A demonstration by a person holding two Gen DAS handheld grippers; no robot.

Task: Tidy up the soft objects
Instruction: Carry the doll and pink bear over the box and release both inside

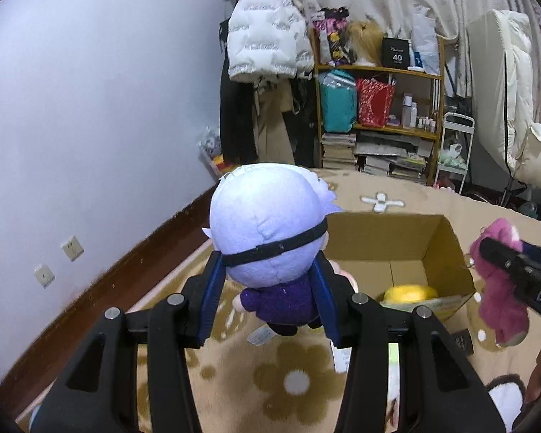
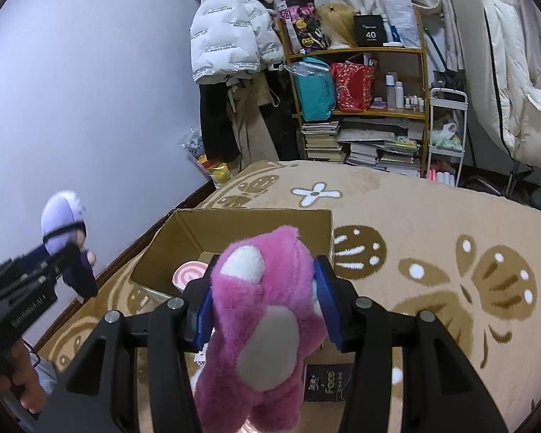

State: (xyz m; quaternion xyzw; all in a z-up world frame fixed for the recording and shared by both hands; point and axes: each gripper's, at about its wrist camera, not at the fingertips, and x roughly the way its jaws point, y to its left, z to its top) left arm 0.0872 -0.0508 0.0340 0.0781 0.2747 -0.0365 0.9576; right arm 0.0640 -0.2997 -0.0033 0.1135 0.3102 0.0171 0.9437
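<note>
Two plush toys hang in the air over a beige carpet (image 1: pixel 299 382) with brown flower patterns, one in each gripper.

From the left wrist view, the left gripper (image 1: pixel 268 292) is clenched on a doll with a lavender head (image 1: pixel 267 231), its blue pads pressing the doll's purple felt body from both sides. A thin black band runs around the round, smooth-fabric head, which faces away from the camera. Just beyond the doll sits an open cardboard box (image 1: pixel 396 238) on the carpet, flaps up; the doll blocks the box's near left corner. Inside, at the near wall, lies something yellow and rounded (image 1: pixel 409 293). At the right edge the right gripper (image 1: pixel 494 254) grasps a pink fuzzy bear (image 1: pixel 501 299) that dangles beside the box's right wall. Far across the room stands a wooden shelf (image 1: pixel 378 108) crowded with bags, bottles and stacked books, with a white puffer jacket (image 1: pixel 267 32) hanging to its left.

From the right wrist view, the right gripper (image 2: pixel 265 303) is closed on the pink fuzzy bear (image 2: pixel 263 324), whose long shaggy pile, white snout and pale belly fill the space between the pads. The bear hides the near right part of the cardboard box (image 2: pixel 256 227); a pink-and-white swirled round thing (image 2: pixel 187 274) shows inside it. At the left, the left gripper (image 2: pixel 65 252) holds the doll with a lavender head (image 2: pixel 63 222) above the carpet's (image 2: pixel 432 223) edge, near the dark baseboard.
</note>
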